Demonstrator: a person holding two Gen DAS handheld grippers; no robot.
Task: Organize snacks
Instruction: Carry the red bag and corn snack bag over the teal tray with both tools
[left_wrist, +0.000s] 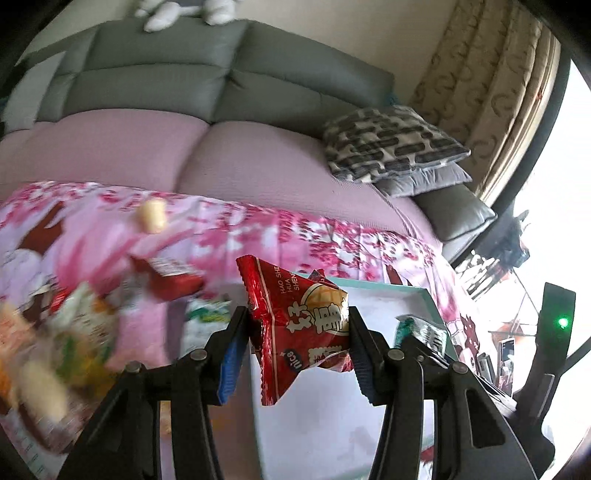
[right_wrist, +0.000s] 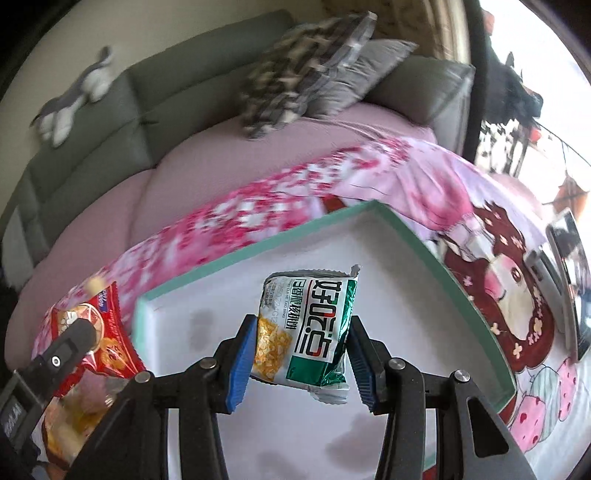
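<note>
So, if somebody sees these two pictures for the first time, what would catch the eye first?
Probably the two snack packs held up close: a red packet pinched between the left gripper's fingers, and a green and white packet between the right gripper's fingers. Behind them lies a white tray with a teal rim, on a bright pink flowered cloth.

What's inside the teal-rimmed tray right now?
The teal-rimmed tray shows only bare white floor, no snacks lying in it. The green snack packet in the right hand-held gripper hangs over it and hides the patch beneath; the near end is also covered.
</note>
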